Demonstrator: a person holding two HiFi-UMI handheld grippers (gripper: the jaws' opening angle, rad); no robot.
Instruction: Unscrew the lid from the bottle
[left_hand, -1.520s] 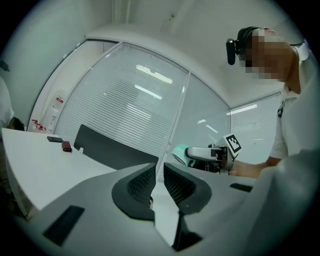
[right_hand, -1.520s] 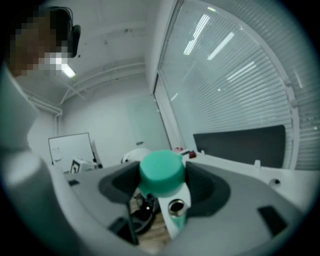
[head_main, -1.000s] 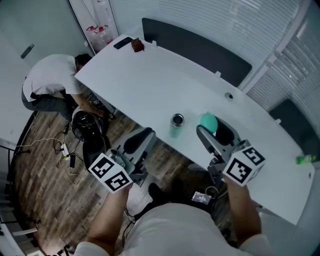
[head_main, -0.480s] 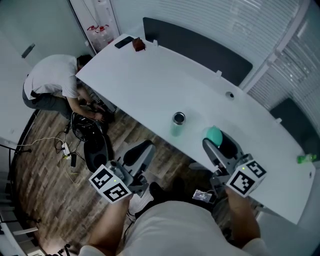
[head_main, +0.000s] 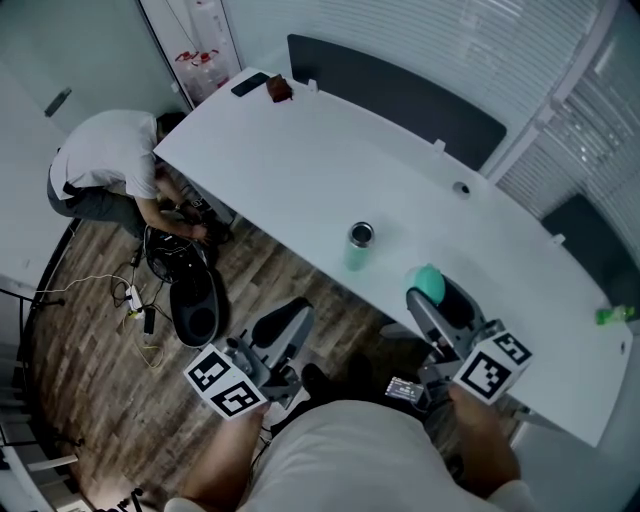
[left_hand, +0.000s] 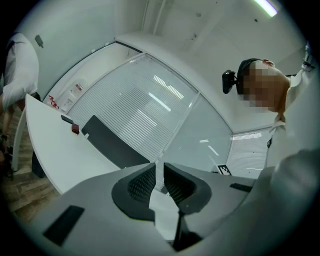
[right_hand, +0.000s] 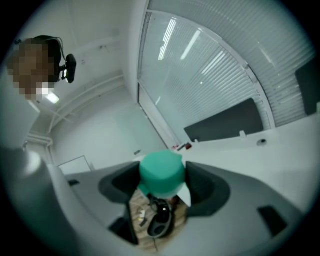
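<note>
The green lid (right_hand: 161, 172) sits clamped between the pads of the right tongs (head_main: 432, 292), off the bottle (head_main: 358, 246). The bottle stands open-mouthed on the white table (head_main: 300, 160), ahead and left of those tongs and near the table's front edge. I can't make out what it holds. My left tongs (head_main: 287, 332) hang off the table over the wood floor (head_main: 100, 400), jaws drawn to a thin slit with nothing in it. Wide bare tabletop lies beyond the bottle. Only the right gripper view shows floor under the lid; only the head view shows the bottle.
</note>
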